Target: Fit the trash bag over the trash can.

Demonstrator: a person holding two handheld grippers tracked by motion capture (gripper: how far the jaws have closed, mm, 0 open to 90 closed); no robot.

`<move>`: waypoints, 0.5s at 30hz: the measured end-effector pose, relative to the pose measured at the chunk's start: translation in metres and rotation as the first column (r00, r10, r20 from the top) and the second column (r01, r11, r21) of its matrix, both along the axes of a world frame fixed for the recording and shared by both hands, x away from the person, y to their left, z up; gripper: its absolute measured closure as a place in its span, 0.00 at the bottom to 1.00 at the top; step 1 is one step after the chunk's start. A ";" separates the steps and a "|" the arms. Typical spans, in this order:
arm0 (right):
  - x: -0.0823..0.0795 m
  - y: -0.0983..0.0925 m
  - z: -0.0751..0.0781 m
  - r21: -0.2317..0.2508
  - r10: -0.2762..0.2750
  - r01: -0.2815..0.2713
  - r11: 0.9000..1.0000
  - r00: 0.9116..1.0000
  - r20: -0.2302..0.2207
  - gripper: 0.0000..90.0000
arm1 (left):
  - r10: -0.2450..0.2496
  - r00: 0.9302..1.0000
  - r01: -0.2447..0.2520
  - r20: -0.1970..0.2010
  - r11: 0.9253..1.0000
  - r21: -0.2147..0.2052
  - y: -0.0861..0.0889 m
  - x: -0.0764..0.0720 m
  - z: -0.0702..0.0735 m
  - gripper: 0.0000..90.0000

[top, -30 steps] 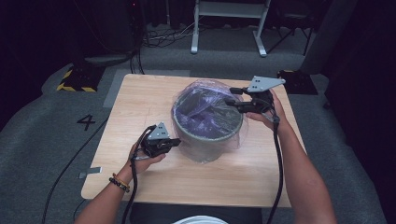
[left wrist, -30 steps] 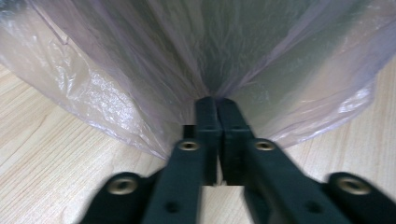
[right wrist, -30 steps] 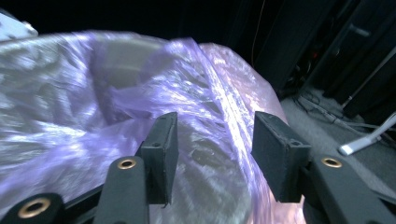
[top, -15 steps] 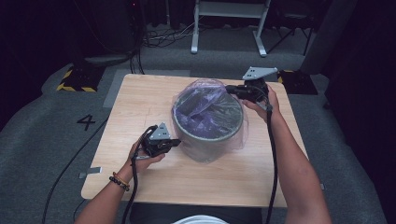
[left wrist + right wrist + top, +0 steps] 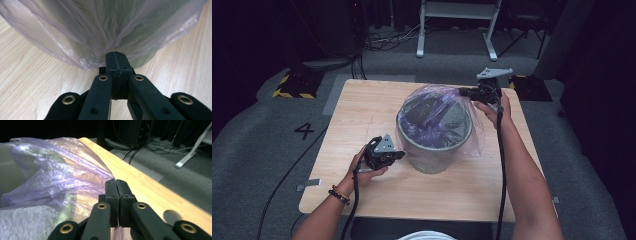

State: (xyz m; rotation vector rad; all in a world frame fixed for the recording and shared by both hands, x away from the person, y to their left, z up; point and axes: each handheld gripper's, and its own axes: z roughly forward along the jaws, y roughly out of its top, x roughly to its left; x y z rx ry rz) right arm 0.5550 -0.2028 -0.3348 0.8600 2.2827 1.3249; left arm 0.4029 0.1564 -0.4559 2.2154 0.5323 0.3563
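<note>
A grey round bucket stands in the middle of the wooden table, lined with a thin purple plastic bag that drapes over its rim. My left gripper lies low at the bucket's left side. Its jaws are shut on a gathered fold of the plastic bag, which fans out from the left gripper's tips. My right gripper is held at the bucket's far right rim, shut on the bag's edge. In the right gripper view the plastic bag stretches taut into the right gripper's closed tips.
The table's right edge runs close beside the right gripper. On the grey floor behind stand a white metal frame, loose cables and a yellow-and-black striped plate. A white round object shows at the near edge.
My right gripper has moved from over the bucket's right rim toward the far side, and its jaws have closed on the bag's edge, drawing it taut. The left gripper has stayed still.
</note>
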 end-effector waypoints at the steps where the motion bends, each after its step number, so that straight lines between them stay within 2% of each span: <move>1: 0.002 0.000 -0.003 0.008 0.001 -0.001 1.000 1.000 -0.021 0.98 | -0.002 1.000 0.002 -0.001 1.000 0.003 0.000 0.000 -0.001 1.00; 3: 0.004 0.001 -0.010 -0.011 0.015 -0.016 1.000 0.998 -0.067 0.97 | -0.008 1.000 0.008 0.000 1.000 0.016 -0.002 0.000 -0.002 1.00; 5: 0.005 0.003 -0.015 -0.032 0.014 -0.016 0.999 0.997 -0.078 0.96 | -0.014 1.000 0.014 -0.003 1.000 0.025 -0.002 0.000 -0.004 1.00; 6: 0.006 0.003 -0.017 -0.024 0.027 -0.029 0.999 0.995 -0.098 0.95 | -0.014 1.000 0.014 0.003 0.999 0.029 -0.002 0.000 -0.004 1.00; 9: 0.006 0.003 -0.023 -0.028 0.043 -0.046 0.999 0.993 -0.109 0.96 | -0.012 1.000 0.012 0.004 0.999 0.031 -0.002 0.000 -0.006 1.00; 12: 0.005 0.007 -0.031 -0.059 0.073 -0.082 0.995 0.988 -0.136 0.93 | -0.014 1.000 0.014 -0.001 1.000 0.028 0.000 0.000 -0.007 1.00; 15: 0.003 0.005 -0.036 -0.042 0.082 -0.089 0.995 0.986 -0.144 0.93 | -0.022 1.000 0.022 -0.002 1.000 0.010 0.005 -0.001 -0.006 1.00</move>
